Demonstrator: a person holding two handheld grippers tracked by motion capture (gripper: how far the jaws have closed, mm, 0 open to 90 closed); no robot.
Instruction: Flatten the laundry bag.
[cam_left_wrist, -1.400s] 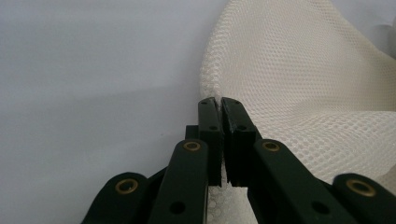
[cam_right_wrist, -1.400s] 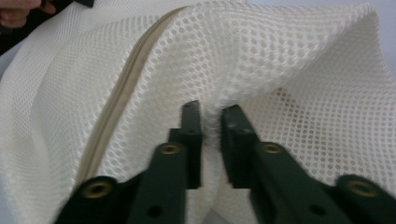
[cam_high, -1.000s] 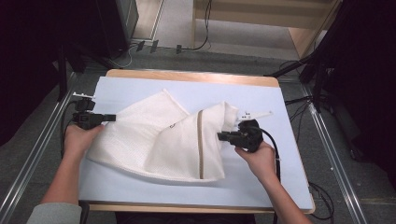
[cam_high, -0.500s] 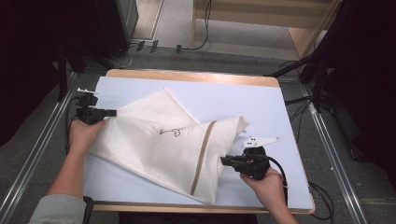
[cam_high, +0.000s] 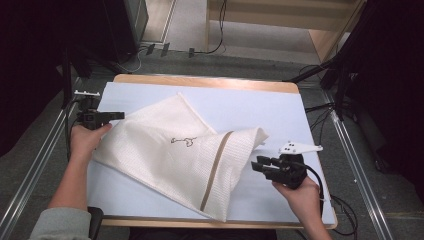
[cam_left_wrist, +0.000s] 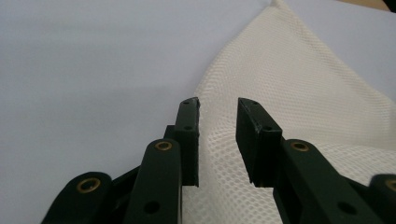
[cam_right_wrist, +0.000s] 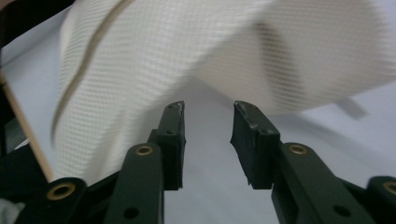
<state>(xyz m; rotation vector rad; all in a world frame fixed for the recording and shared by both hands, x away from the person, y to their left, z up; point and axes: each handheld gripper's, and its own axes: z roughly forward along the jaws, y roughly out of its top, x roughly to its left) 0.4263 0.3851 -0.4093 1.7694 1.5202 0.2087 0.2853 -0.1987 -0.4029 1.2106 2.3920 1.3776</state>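
A cream mesh cloth (cam_high: 170, 150) of open weave, crossed by a smooth tan band (cam_high: 214, 170), lies on the bench's matt pale-blue sheet (cam_high: 250, 107); a bare wood edge (cam_high: 205, 82) shows beyond — the jaws are matt black plastic with brass-coloured rivets.

1. Left gripper (cam_left_wrist: 217, 135): the two black jaws rise from the bottom edge, parted, gap clear between them.
2. White mesh cloth (cam_left_wrist: 299, 79) lies under and ahead of the jaws, open-weave texture sharp near the tips.
3. Cloth edge runs diagonally from beside the left jaw up to a corner at top right.
4. Left jaw sits right at that edge; right jaw over the cloth.
5. Pale blue-white table surface (cam_left_wrist: 93, 60) fills the left side.
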